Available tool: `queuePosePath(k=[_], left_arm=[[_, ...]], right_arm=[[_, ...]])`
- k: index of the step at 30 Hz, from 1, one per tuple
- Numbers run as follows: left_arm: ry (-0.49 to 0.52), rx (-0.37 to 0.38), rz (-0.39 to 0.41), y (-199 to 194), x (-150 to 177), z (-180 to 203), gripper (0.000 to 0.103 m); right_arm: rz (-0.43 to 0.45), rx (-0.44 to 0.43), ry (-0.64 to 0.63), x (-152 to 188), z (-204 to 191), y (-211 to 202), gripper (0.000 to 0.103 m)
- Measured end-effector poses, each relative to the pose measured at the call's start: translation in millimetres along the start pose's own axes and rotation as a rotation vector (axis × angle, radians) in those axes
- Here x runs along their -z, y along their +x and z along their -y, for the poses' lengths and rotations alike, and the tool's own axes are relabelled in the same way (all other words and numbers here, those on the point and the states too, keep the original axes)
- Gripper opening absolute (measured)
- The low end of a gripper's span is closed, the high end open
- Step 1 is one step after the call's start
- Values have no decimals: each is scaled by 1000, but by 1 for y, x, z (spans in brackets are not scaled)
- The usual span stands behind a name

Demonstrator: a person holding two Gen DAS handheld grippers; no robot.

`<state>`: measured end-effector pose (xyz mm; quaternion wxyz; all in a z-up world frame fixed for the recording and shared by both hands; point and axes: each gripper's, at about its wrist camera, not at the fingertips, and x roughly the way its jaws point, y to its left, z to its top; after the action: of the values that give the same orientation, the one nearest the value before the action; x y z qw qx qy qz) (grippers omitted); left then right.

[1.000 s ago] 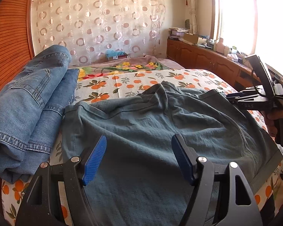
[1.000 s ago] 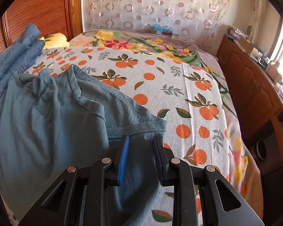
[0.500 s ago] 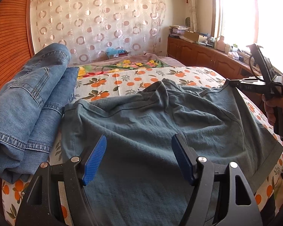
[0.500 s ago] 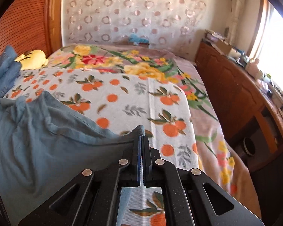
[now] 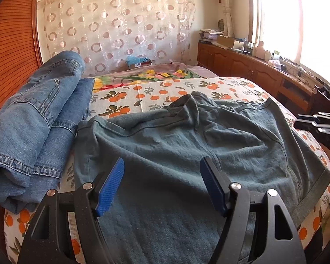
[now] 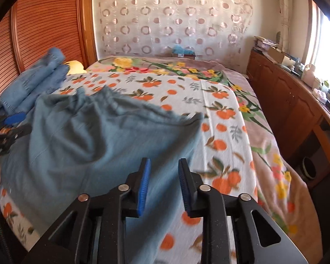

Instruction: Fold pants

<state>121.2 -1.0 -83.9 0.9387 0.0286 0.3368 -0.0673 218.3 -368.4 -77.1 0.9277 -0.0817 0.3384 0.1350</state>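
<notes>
Pants (image 5: 187,154), grey-green, lie spread flat on the bed (image 5: 231,85), long axis running across it between the two hands; the waistband end is judged to be toward the right hand, though the seams do not settle it; the far edge is bunched near the middle.

Left hand-held gripper (image 5: 161,187) is held over the near part of the pants, pitched downward, jaws wide and released, nothing between the pads; cloth lies directly below and ahead of it.

Right hand-held gripper (image 6: 164,189) is placed at the pants' right edge; its jaws are opening, partly apart; cloth is seen under and between the fingers, but the pads are not pressed on it; frame is motion-blurred, so contact cannot be fixed closely. Also pitched downward.

Folded jeans (image 5: 33,127) are stacked just beside the pants' left end, touching or nearly so.

Judged: the right hand is nearer a free edge; the coming fold turns on carrying that end along the long axis toward the left hand; the jeans leave little room there.
</notes>
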Motion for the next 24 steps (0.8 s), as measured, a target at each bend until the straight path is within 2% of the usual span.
queuePosePath(k=[5, 11, 19, 20, 24], left_arm=[[4, -9, 7, -1, 0, 1, 73], [1, -16, 33, -7, 0, 0, 75], [-39, 93, -2, -24, 15, 3, 75], [-39, 97, -4, -27, 18, 4, 79], [-31, 112, 5, -38, 28, 7, 82]], right_arm=[[-6, -56, 64, 38, 0, -31, 41], [-7, -2, 63, 64, -3, -53, 42], [-10, -7, 73, 75, -15, -70, 42], [-13, -9, 76, 77, -18, -71, 42], [-27, -23, 96, 83, -15, -71, 42]])
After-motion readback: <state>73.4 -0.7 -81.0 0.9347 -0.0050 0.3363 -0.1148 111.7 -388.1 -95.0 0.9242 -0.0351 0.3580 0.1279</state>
